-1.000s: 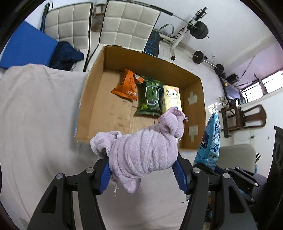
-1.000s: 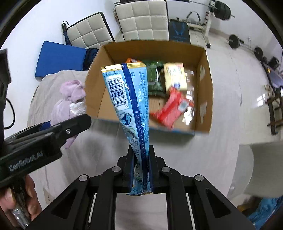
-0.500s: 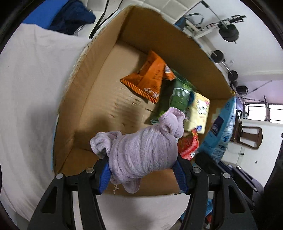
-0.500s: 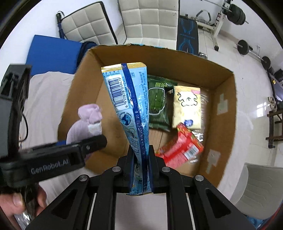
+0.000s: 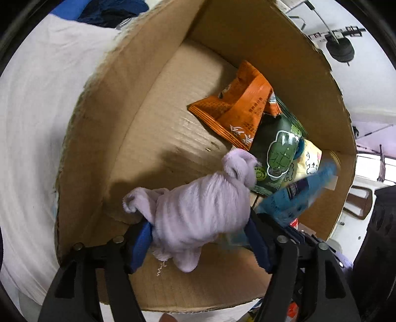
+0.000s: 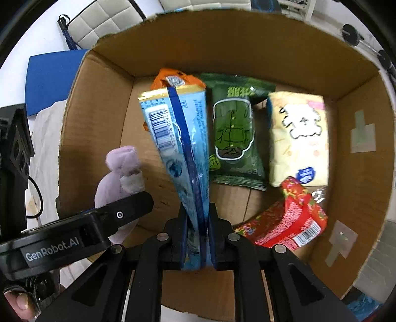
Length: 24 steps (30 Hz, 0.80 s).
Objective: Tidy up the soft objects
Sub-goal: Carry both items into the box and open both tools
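Note:
My left gripper (image 5: 198,235) is shut on a lilac rolled towel (image 5: 200,208) and holds it inside the cardboard box (image 5: 99,138), above the bare left part of its floor. The towel also shows in the right wrist view (image 6: 118,173). My right gripper (image 6: 196,237) is shut on a tall blue snack bag (image 6: 180,143), held upright over the box's (image 6: 99,119) middle. The blue bag shows blurred at the right of the left wrist view (image 5: 292,195).
On the box floor lie an orange packet (image 5: 237,111), a green packet (image 6: 232,133), a pale yellow packet (image 6: 297,138) and a red packet (image 6: 292,218). White cloth (image 5: 37,123) lies left of the box. Chairs (image 6: 104,19) and a blue mat (image 6: 49,76) stand beyond.
Both grippers have moved forward and down into the box with their loads. The towel now hangs over the box floor and the blue bag is over the middle.

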### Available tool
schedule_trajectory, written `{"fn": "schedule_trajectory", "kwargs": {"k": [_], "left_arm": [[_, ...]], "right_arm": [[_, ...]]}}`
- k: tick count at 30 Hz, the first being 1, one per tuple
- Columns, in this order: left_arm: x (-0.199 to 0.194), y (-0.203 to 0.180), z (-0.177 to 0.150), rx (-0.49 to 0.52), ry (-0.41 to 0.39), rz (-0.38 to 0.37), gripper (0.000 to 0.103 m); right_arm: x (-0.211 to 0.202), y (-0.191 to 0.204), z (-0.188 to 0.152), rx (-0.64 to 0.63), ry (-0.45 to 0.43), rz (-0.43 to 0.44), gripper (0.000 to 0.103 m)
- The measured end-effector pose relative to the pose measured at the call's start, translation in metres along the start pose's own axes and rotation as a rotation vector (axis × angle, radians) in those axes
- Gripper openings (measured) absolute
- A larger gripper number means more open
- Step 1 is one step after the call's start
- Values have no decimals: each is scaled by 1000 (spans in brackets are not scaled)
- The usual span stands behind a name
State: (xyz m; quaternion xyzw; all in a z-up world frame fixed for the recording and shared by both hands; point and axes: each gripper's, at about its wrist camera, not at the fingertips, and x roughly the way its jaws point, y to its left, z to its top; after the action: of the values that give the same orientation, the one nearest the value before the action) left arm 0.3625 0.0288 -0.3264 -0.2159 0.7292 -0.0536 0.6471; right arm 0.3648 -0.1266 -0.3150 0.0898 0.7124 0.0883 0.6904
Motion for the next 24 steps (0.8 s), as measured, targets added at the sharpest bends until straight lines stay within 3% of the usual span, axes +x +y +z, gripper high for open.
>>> {"fn": "schedule_trajectory", "kwargs": {"k": [9, 13, 21, 24], "left_arm": [[-24, -15, -9, 71, -48, 43, 98], [-46, -20, -16, 121, -118, 95, 99], [-75, -25, -38, 254, -273, 249, 102], [-67, -40, -46, 296, -298, 302, 102]], "right_arm": [[-7, -20, -5, 36, -14, -9, 31], [-20, -25, -16, 37, -49, -31, 47], [-52, -34, -51, 64, -131, -127, 56], [-62, -38, -60, 77, -175, -188, 62]]}}
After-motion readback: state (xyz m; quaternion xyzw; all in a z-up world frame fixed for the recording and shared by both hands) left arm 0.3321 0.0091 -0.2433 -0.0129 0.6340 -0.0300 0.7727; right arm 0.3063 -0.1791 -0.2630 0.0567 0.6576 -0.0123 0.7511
